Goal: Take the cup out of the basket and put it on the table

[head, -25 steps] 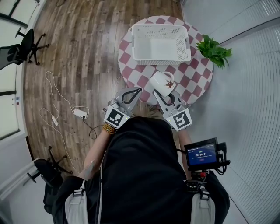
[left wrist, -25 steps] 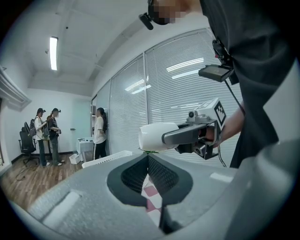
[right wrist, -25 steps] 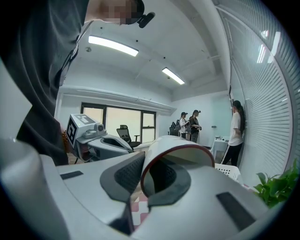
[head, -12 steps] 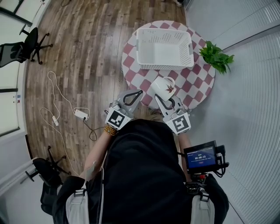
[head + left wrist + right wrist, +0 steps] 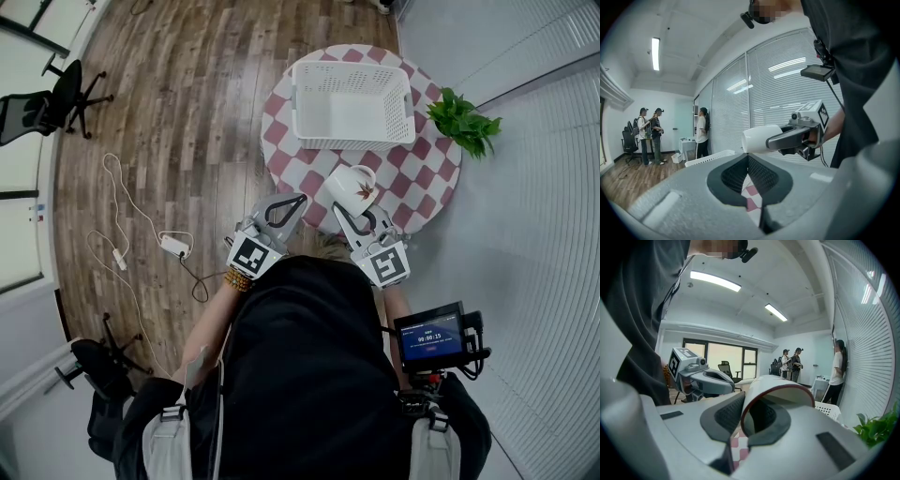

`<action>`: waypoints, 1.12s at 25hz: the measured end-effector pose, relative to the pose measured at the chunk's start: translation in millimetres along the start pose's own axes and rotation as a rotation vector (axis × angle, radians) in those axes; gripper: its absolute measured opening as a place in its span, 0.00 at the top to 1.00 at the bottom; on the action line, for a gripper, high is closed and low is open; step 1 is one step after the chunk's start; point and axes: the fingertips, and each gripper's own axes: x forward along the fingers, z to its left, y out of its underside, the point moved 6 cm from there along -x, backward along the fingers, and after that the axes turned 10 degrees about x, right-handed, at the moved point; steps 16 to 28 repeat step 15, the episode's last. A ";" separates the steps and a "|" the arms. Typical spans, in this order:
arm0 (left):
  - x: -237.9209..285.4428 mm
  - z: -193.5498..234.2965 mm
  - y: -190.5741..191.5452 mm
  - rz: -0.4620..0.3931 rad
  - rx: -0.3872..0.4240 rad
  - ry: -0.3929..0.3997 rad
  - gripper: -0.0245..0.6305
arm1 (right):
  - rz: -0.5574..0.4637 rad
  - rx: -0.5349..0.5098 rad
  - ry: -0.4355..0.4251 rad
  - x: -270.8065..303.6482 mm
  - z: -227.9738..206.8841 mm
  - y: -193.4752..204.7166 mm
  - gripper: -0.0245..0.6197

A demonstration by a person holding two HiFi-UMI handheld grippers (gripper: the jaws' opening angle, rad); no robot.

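A white cup (image 5: 349,187) with a brown leaf print hangs tilted over the near edge of the round checked table (image 5: 291,164). My right gripper (image 5: 351,210) is shut on its rim. In the right gripper view the cup (image 5: 774,392) lies mouth toward the camera, and the right gripper (image 5: 745,401) has one jaw inside the rim and one outside. The white basket (image 5: 352,103) stands empty on the far half of the table. My left gripper (image 5: 284,206) hovers left of the cup, shut with nothing held. The left gripper (image 5: 748,157) view shows the cup (image 5: 759,139) to the right.
A green potted plant (image 5: 464,117) stands at the table's right edge by the window blinds. A cable and adapter (image 5: 171,242) lie on the wooden floor to the left. An office chair (image 5: 47,98) stands far left. People (image 5: 651,133) stand at the back of the room.
The head view has shifted slightly. Both grippers and the cup keep their places.
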 end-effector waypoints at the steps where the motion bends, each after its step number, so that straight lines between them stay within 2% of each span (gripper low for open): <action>1: 0.2 0.0 0.0 0.001 -0.003 0.000 0.96 | 0.002 -0.001 -0.003 0.1 0.1 0.2 0.90; 28: -0.9 1.7 -5.2 0.004 0.002 -0.001 0.96 | 0.021 0.004 -0.032 3.0 3.1 1.3 0.90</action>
